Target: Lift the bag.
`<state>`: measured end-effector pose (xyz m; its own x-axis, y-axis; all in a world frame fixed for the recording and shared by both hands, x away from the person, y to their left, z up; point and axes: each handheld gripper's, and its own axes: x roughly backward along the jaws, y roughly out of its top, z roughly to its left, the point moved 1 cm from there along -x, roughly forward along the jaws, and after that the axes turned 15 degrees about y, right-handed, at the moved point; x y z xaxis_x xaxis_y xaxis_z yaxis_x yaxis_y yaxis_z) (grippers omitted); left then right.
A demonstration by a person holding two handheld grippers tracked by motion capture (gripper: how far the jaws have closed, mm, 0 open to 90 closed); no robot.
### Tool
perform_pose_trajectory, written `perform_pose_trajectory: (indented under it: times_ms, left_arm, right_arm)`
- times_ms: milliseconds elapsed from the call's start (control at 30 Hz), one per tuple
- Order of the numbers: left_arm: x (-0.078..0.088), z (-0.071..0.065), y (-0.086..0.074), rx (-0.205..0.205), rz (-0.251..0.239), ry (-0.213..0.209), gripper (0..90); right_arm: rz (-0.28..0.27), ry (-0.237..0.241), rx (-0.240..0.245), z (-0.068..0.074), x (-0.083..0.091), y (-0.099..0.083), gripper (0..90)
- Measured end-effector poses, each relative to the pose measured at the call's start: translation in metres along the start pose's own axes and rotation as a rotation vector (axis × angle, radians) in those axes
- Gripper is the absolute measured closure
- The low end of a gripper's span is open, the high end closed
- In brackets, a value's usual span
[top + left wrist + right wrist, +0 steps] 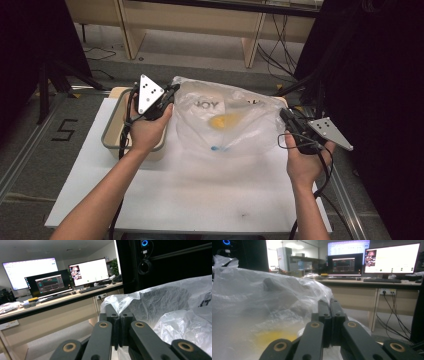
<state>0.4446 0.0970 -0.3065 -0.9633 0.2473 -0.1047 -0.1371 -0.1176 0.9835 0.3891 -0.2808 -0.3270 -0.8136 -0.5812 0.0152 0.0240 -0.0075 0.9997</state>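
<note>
Two hand-held grippers hold a clear plastic bag [227, 122] over a white table [190, 195].

The left gripper [170, 94] pinches the bag's far-left edge, jaws pressed together; the right gripper [286, 117] pinches its right edge. A tan bin [112, 135] sits left.

- The bag [227, 125] is thin clear plastic, crinkled and faintly glossy, at twelve o'clock on the table.
- The table top [190, 195] looks matt white, smooth.
- The bin [114, 131] at ten o'clock looks like beige plastic.
- Both grippers' jaws show matt black plastic with brass-coloured pins.
</note>
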Motion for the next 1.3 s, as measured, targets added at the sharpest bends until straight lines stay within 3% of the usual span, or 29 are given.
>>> perform_pose_trajectory:
  times_ms: [433,1033,1300]
  left_arm:
    - [-0.009,0.005,-0.009,-0.024,0.047,0.02,89.0]
    - [-0.014,-0.004,-0.02,-0.023,0.092,-0.02,88.9]
    - [-0.016,-0.009,-0.023,-0.035,0.097,-0.028,88.5]
  right_arm:
    - [0.041,-0.01,-0.015,-0.006,-0.018,-0.015,90.0]
    - [0.051,-0.035,-0.018,-0.015,-0.015,-0.02,90.0]
    - [0.08,-0.045,0.015,-0.017,-0.021,-0.025,89.7]
